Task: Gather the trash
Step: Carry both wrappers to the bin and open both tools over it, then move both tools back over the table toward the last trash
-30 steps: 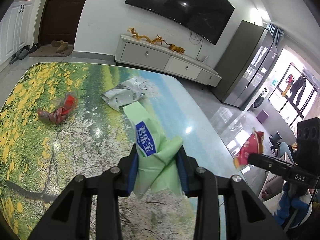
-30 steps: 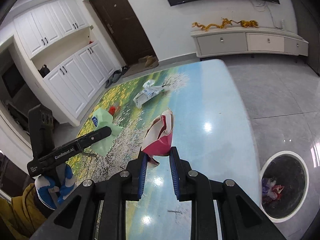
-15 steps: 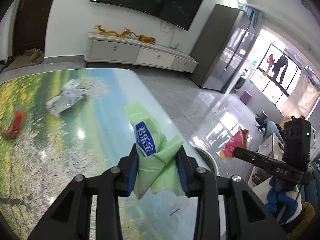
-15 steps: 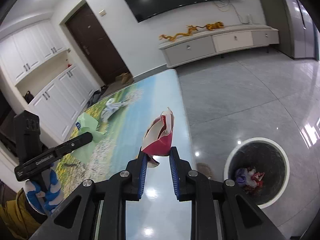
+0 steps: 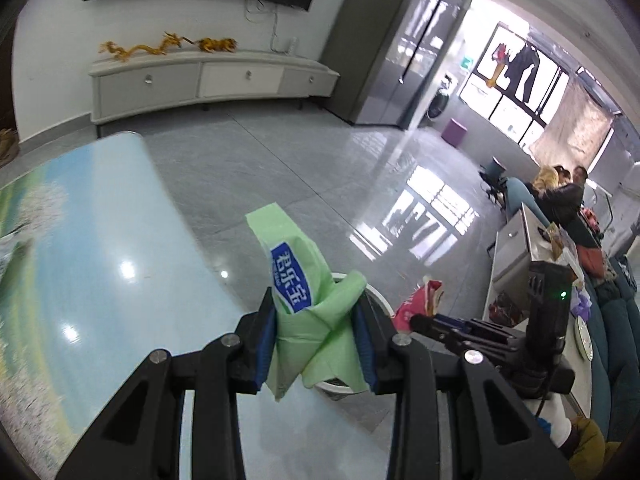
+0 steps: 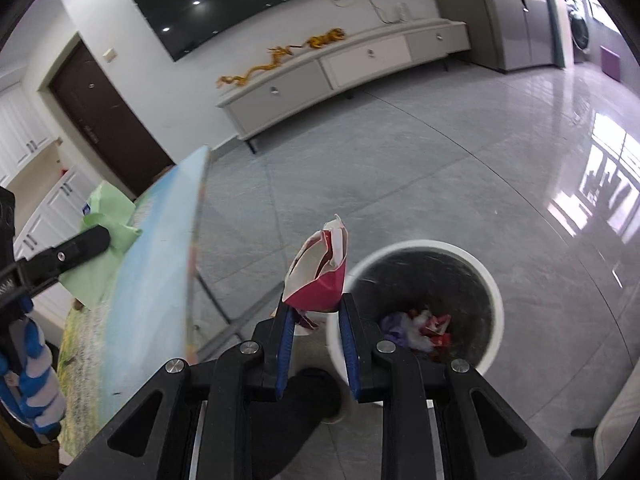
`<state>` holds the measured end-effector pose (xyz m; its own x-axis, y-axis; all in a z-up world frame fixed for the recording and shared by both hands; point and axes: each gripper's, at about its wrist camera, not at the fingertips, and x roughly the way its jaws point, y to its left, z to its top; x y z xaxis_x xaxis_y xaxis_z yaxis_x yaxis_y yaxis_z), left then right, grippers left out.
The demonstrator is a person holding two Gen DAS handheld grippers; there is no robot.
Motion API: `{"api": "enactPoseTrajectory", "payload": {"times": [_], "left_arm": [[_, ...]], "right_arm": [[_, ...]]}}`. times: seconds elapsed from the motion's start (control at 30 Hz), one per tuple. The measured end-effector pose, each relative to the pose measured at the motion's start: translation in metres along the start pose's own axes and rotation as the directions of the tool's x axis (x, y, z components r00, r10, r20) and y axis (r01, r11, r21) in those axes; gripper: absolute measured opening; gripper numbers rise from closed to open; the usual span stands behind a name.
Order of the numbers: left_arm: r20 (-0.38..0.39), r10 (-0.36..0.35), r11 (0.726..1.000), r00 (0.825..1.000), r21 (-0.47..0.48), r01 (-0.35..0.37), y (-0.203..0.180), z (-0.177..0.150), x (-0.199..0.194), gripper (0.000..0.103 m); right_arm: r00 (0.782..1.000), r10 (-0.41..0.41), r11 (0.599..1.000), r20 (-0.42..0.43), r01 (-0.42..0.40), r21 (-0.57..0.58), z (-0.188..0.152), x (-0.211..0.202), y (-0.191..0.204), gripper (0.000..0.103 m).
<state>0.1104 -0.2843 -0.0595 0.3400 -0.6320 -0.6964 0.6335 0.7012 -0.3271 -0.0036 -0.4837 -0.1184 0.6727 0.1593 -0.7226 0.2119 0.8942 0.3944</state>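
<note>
Both hands have swung away from the printed surface (image 5: 80, 240) toward the white-rimmed trash bin (image 6: 416, 248) on the floor, which a second ago sat off at the side. The right tool (image 6: 316, 320) pinches a red-and-white wrapper (image 6: 320, 276) and now hangs just beside the bin's near rim, not yet over its mouth. The left tool (image 5: 316, 340) pinches a green tissue pack (image 5: 304, 288) above the surface's edge, the bin partly hidden behind it. Judged from this, both releases are close; the right piece needs a little more reach first
</note>
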Motion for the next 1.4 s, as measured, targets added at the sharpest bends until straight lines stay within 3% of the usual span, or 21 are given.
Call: {"api": "enactPoseTrajectory", "payload": {"times": [0.17, 0.37, 0.5, 0.73, 1.0, 1.23, 1.4], "left_arm": [[-0.108, -0.032, 0.999, 0.994, 0.01, 0.034, -0.027, 0.009, 0.062, 0.034], [-0.177, -0.052, 0.998, 0.983, 0.01, 0.055, -0.047, 0.014, 0.117, 0.039], [-0.188, -0.08, 0.997, 0.979, -0.016, 0.078, -0.049, 0.016, 0.138, 0.055], [-0.185, -0.093, 0.995, 0.978, -0.046, 0.086, -0.039, 0.02, 0.151, 0.056], [-0.108, -0.062, 0.998, 0.992, -0.028, 0.059, -0.046, 0.019, 0.12, 0.056], [0.012, 0.003, 1.0, 1.0, 0.002, -0.003, -0.036, 0.011, 0.056, 0.056], [0.102, 0.019, 0.999, 0.995, -0.041, -0.015, -0.015, -0.001, -0.003, 0.056]], "right_arm": [[0.998, -0.049, 0.998, -0.039, 0.05, 0.049, 0.0, 0.016, -0.031, 0.021], [0.992, -0.089, 0.991, -0.089, 0.097, 0.09, -0.001, 0.032, -0.057, 0.025], [0.986, -0.118, 0.988, -0.122, 0.129, 0.087, 0.002, 0.042, -0.065, 0.037], [0.981, -0.151, 0.983, -0.122, 0.162, 0.085, -0.001, 0.032, -0.069, 0.042], [0.985, -0.154, 0.983, -0.076, 0.161, 0.093, 0.005, 0.012, -0.064, 0.042], [0.992, -0.129, 0.99, 0.009, 0.128, 0.057, 0.011, -0.018, -0.035, 0.048], [0.992, -0.105, 0.994, 0.069, 0.106, -0.007, 0.018, -0.043, 0.0, 0.048]]}}
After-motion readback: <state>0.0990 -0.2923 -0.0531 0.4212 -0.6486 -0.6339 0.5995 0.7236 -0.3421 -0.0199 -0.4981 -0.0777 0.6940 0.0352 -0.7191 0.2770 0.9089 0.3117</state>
